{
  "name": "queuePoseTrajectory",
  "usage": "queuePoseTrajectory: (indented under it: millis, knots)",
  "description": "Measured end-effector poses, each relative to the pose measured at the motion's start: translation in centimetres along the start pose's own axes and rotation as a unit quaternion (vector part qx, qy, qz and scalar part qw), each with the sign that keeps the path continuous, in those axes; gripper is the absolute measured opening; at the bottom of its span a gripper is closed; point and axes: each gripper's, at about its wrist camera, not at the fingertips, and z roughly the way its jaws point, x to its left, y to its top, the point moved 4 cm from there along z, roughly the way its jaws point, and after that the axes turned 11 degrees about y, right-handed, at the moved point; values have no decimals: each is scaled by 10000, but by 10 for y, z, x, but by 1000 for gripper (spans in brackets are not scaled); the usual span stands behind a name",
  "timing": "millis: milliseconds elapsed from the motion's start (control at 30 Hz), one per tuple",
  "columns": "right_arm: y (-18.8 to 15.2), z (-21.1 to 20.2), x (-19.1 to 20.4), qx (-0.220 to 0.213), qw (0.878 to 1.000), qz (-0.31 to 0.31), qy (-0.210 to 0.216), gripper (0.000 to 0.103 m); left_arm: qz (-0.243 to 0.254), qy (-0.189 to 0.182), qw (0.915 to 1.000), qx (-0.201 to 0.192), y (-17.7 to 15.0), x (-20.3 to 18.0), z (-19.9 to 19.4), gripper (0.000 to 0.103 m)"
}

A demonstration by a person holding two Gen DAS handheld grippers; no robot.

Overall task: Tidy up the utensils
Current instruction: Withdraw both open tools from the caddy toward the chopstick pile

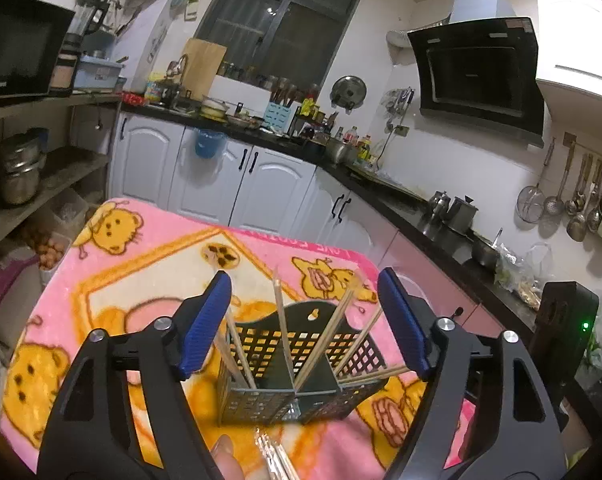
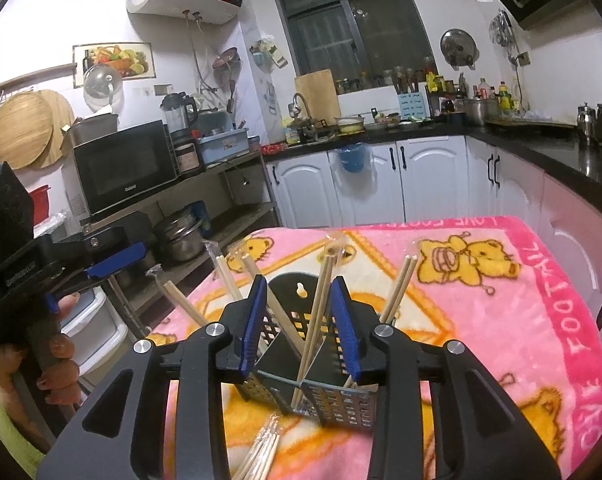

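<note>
A black perforated utensil caddy (image 1: 297,356) with compartments stands on the pink blanket (image 1: 133,280). Several wooden chopsticks (image 1: 283,328) lean out of it. My left gripper (image 1: 305,320) is open, its blue fingers (image 1: 207,320) on either side of the caddy, holding nothing. More chopsticks (image 1: 275,456) lie on the blanket at the near edge. In the right wrist view my right gripper (image 2: 301,328) is partly open over the caddy (image 2: 333,396), with a chopstick (image 2: 319,312) standing between the fingers (image 2: 345,328), not visibly clamped. Loose chopsticks (image 2: 261,448) lie below. The left gripper (image 2: 113,266) shows at left.
The table's blanket (image 2: 501,320) ends near white cabinets (image 2: 381,184) and a black counter (image 2: 561,152). Shelves with a microwave (image 2: 121,168) and pots (image 2: 179,236) stand to the left. Ladles hang on the right wall (image 1: 581,200).
</note>
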Motion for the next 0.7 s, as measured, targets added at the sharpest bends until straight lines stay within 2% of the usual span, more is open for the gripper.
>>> queuePoseTrajectory:
  millis: [233, 700]
  knots:
    - [1, -12, 8, -37, 10000, -75, 49, 35, 44, -6, 10000, -58, 0, -2, -16, 75]
    - [-24, -27, 17, 231, 9997, -59, 85, 42, -75, 59, 9998, 188, -28, 11, -34, 92]
